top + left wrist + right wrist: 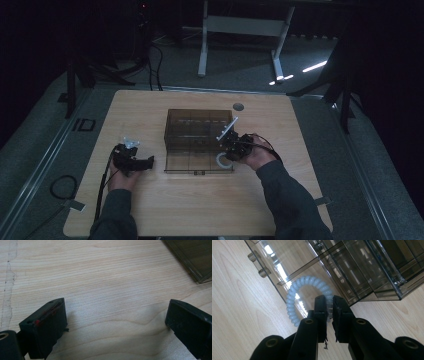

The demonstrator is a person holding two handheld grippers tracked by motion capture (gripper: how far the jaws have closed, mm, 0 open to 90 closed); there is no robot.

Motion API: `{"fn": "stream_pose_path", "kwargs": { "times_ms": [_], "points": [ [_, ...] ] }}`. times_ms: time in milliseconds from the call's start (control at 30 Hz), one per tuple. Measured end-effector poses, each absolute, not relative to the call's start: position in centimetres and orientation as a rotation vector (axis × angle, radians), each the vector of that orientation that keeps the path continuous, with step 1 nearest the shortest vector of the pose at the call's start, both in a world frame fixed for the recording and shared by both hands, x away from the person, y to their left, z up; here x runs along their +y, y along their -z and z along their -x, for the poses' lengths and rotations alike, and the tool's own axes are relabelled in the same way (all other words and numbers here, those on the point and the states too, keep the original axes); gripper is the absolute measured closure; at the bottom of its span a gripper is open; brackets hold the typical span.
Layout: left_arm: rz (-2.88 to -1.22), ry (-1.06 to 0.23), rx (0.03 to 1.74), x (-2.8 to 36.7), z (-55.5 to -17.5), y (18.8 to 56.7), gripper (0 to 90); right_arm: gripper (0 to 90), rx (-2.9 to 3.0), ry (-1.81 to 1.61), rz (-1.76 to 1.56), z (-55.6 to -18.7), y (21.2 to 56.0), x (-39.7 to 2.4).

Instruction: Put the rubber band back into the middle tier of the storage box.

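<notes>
Tabletop (pixel 200 210) light wood; smoked clear drawer organizer (pixel 199 137) at centre, front drawer (pixel 294 272) drawn out toward person, probably to receive a load. Right tool (pixel 330 305) clamped on pale coiled hair tie (pixel 294 302) over drawer's near corner; whether tie rests inside or hangs above unclear through glare. Left tool (pixel 115 322) jaws wide apart, idle over bare wood beside organizer; small pale item (pixel 131 143) beyond it unidentifiable.

A pale, milky-white spiral coil ring (pixel 298 293) — a springy loop of ribbed turns — sits at the open front of a smoky, see-through drawer box (pixel 197 132) on the table (pixel 150 210). The right tongs (pixel 330 305) pinch its near side, jaws nearly closed. The box's drawer (pixel 199 162) is pulled out toward the person — its dividers show.
</notes>
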State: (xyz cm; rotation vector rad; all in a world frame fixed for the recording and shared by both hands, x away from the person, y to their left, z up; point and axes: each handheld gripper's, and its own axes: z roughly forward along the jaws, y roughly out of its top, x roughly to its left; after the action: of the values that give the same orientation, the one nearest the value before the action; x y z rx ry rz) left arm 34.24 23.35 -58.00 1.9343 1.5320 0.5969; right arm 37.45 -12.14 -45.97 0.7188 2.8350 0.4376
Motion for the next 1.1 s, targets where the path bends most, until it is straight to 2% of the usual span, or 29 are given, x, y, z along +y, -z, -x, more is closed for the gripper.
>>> {"fn": "stream_pose_path", "kwargs": {
  "times_ms": [1100],
  "points": [
    [-1.934,-0.598,1.532,23.3,-34.2,58.0,3.6,81.6,2.842,-0.344,-0.677,-38.1,48.2,-10.7]
  ]
}}
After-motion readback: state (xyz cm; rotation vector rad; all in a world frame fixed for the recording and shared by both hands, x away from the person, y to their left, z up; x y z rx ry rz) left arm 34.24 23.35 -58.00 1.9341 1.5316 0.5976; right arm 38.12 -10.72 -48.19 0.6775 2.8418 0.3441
